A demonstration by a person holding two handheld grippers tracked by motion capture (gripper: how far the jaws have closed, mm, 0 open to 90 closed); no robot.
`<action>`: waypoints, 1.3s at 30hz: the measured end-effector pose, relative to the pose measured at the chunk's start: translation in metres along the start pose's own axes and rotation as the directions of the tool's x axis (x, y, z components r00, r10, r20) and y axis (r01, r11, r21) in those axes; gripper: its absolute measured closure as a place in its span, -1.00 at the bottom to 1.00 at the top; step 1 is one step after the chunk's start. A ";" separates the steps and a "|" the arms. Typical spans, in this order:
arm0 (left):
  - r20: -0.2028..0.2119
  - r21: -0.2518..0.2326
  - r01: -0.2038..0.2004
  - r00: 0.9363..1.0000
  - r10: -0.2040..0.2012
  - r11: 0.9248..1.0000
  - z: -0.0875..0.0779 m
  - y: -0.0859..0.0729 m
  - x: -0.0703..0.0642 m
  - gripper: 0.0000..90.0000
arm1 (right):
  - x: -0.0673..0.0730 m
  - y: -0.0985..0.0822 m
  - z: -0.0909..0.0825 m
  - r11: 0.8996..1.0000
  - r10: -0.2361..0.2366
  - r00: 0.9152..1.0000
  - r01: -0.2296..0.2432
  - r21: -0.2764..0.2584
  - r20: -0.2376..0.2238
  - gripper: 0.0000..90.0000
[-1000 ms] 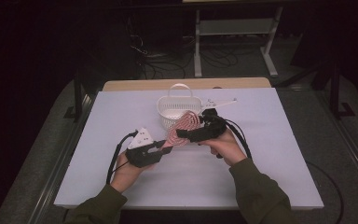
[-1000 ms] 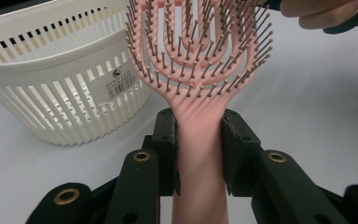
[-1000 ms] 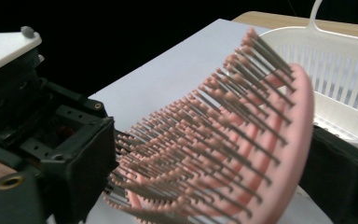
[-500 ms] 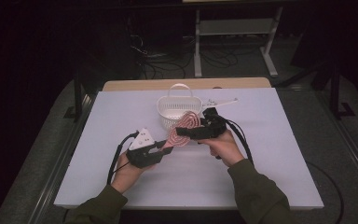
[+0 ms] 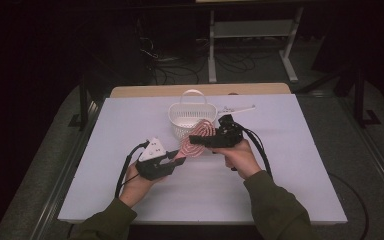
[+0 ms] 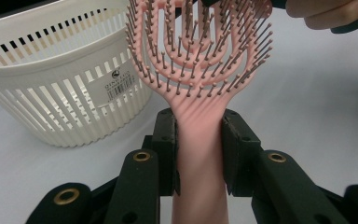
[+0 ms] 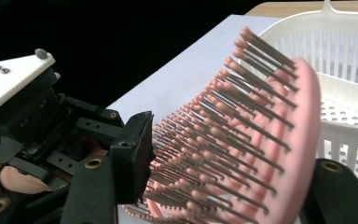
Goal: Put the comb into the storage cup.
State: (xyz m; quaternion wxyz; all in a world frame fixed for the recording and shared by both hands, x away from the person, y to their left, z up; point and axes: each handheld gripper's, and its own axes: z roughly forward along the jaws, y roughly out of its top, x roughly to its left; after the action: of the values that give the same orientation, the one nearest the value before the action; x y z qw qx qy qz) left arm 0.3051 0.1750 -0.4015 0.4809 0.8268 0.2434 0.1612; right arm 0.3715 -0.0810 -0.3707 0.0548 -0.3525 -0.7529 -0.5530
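The pink vented hairbrush is sitting just left of the middle of the high view, raised off the tabletop and bridging your two claws, right in front of the white slatted basket. In the left gripper view its handle is running straight up between the two black jaws, which are clamping it from both sides just below the bristled head. So your left claw is gripping the handle firmly.

Your right claw is taking the head, and its jaws have just been closing with the head between them. In the right gripper view one pad is standing against the bristle tips at lower left and the other is behind the pink back of the head at lower right. I cannot tell whether the squeeze is already firm. Bristles give under pressure, so be closing until the back of the head is seated solidly. Be keeping the left grip until the right one is proven, then be releasing it smoothly. The basket is very near, so I judge you should be lifting clear of its rim before swinging over.

Your left hand is coming in from the lower left, its claw pointing up and to the right. Your right hand is reaching in from the lower right, its claw pointing left across the frame, nearly level.
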 end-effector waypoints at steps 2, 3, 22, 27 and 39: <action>-0.001 0.000 -0.001 1.000 0.001 1.000 0.000 0.000 0.000 0.55 | -0.001 0.000 0.000 1.000 0.003 1.000 -0.003 -0.001 -0.004 -0.05; -0.003 0.001 -0.005 1.000 0.005 1.000 0.000 0.000 0.000 0.55 | -0.002 0.000 0.000 1.000 0.015 1.000 -0.015 -0.004 -0.011 -0.03; -0.015 0.025 -0.027 1.000 0.027 0.999 0.003 -0.002 0.000 0.56 | -0.001 0.000 -0.001 1.000 0.026 0.999 -0.026 -0.012 -0.030 0.25; -0.010 0.039 -0.040 0.999 0.040 0.998 0.004 -0.003 0.000 0.56 | -0.001 0.000 -0.002 0.999 0.029 0.998 -0.030 -0.014 -0.055 0.35; 0.000 0.045 -0.037 0.999 0.037 0.998 0.005 -0.003 0.001 0.56 | 0.001 0.000 -0.003 0.999 0.031 0.996 -0.033 -0.022 -0.085 0.40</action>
State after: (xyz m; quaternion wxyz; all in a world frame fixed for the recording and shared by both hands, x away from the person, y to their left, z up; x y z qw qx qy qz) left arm 0.3074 0.1728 -0.4071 0.4590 0.8416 0.2321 0.1649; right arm 0.3702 -0.0831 -0.3691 0.0914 -0.3412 -0.7376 -0.5754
